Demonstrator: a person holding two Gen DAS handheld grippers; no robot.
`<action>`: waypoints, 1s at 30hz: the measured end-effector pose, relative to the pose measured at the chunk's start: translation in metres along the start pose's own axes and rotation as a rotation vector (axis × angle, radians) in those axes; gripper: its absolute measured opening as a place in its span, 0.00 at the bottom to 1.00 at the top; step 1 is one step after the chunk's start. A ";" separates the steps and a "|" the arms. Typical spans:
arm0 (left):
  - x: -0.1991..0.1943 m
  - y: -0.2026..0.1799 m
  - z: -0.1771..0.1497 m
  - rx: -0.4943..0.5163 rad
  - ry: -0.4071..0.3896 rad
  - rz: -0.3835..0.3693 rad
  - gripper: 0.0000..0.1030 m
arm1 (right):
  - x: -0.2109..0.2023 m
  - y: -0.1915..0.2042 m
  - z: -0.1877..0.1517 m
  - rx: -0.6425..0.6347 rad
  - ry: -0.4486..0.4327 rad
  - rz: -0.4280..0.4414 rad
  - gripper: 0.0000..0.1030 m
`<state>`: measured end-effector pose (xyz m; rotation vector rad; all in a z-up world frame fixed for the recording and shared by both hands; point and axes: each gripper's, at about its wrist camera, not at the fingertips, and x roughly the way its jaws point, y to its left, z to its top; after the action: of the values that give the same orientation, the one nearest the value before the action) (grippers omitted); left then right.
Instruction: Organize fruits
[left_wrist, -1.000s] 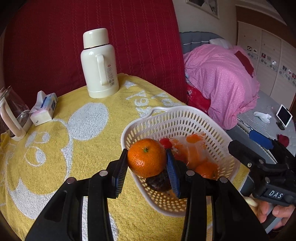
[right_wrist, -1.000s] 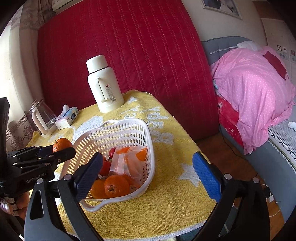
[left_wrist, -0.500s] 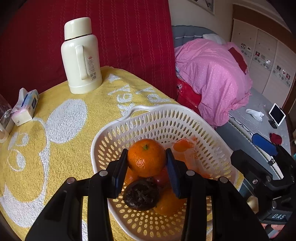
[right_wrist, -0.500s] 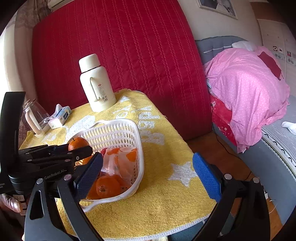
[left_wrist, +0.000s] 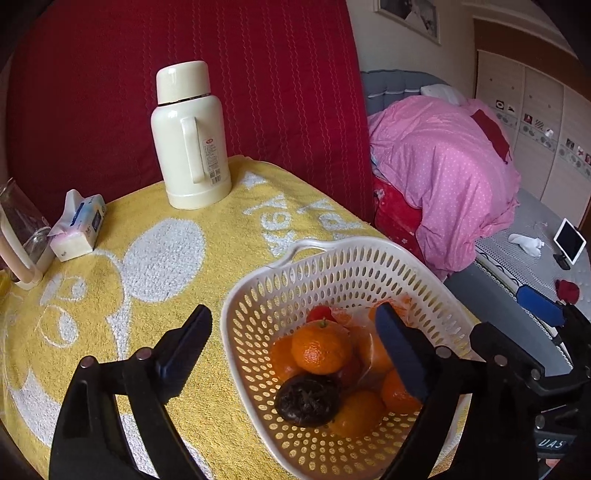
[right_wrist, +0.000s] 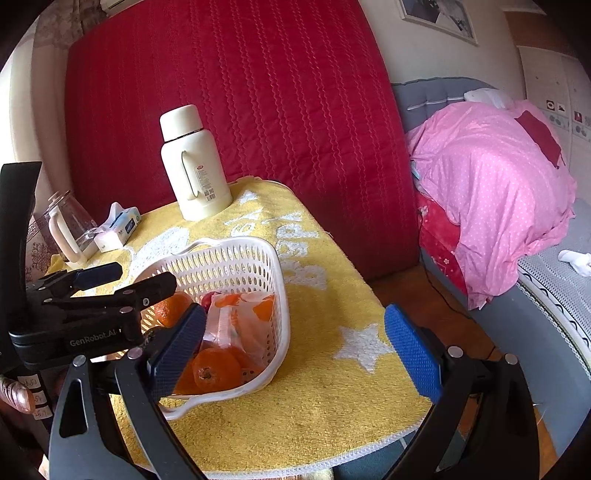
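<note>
Left gripper (left_wrist: 291, 345) wide open, nothing between its pads, hanging just above the near half of the basket (left_wrist: 258, 295). One pad sits outside the rim over the towel (left_wrist: 166, 258), the other over the fruit pile. Looks like a release pose: jaws spread so the mandarin (left_wrist: 320, 350) sits free.

Mandarin lies between and just beyond the pads, on top of the other fruit, stem end pointing up and a bit away. It is round, no real long axis. Touching it on the near side is a dark wrinkled fruit (left_wrist: 307, 403). More oranges (left_wrist: 356, 413) lie under and to the right, some under a clear bag (right_wrist: 240, 325). A red fruit (left_wrist: 320, 313) sits just past the mandarin.

Right gripper (right_wrist: 293, 350) also wide open and empty, off the basket's right side over bare towel. Judged: it waits clear of the drop.

Basket is heart-shaped; its long axis runs away from the left gripper, handle (left_wrist: 306, 245) at the far end.

Far beyond: thermos (left_wrist: 188, 136) upright, handle facing the grippers. Far left: tissue pack (left_wrist: 77, 229) and glass jug (left_wrist: 22, 236), well apart from the basket. No loose fruit visible on the towel, so the task seems nearly done.
</note>
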<state>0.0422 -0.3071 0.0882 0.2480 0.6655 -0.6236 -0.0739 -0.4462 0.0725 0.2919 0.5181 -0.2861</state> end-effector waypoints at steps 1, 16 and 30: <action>-0.001 0.001 0.000 -0.003 -0.002 0.010 0.91 | 0.000 0.000 0.000 -0.002 -0.001 0.000 0.96; -0.030 0.002 -0.003 0.038 -0.059 0.126 0.95 | -0.014 0.003 0.005 -0.018 -0.023 0.018 0.97; -0.056 0.016 -0.027 0.018 -0.057 0.247 0.95 | -0.030 0.013 0.000 -0.076 -0.001 0.054 0.97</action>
<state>0.0045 -0.2577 0.1037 0.3221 0.5638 -0.3983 -0.0940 -0.4284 0.0907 0.2315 0.5184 -0.2134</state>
